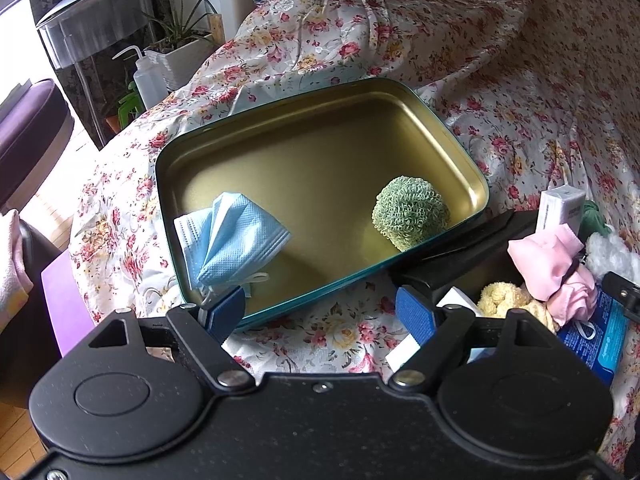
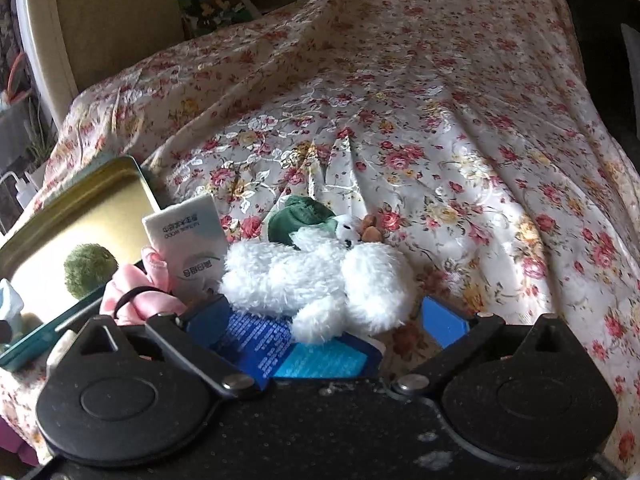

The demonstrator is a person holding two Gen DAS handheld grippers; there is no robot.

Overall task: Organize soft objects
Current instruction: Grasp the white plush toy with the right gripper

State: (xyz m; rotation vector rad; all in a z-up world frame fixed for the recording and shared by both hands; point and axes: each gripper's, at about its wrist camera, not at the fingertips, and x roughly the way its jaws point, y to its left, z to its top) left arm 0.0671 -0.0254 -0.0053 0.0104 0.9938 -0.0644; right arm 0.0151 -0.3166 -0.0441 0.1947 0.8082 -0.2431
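A teal tin tray (image 1: 460, 136) with a gold inside lies on the flowered cloth. In it are a blue face mask (image 1: 236, 236) at the near left and a green scrubber ball (image 1: 408, 212) at the right. My left gripper (image 1: 320, 316) is open just in front of the tray's near rim; its left pad (image 1: 226, 312) is by the mask's ear loops. My right gripper (image 2: 324, 320) is open around a white plush toy (image 2: 320, 284) with a green hat (image 2: 300, 216). A pink cloth (image 2: 136, 292), also in the left wrist view (image 1: 556, 264), lies beside it.
A black box (image 1: 460, 264) right of the tray holds a yellow knitted piece (image 1: 504, 296). A white tissue pack (image 2: 188, 244) and a blue packet (image 2: 276, 352) lie by the plush. A squeeze bottle (image 1: 148, 76) and a potted plant (image 1: 180, 40) stand beyond the cloth's left edge.
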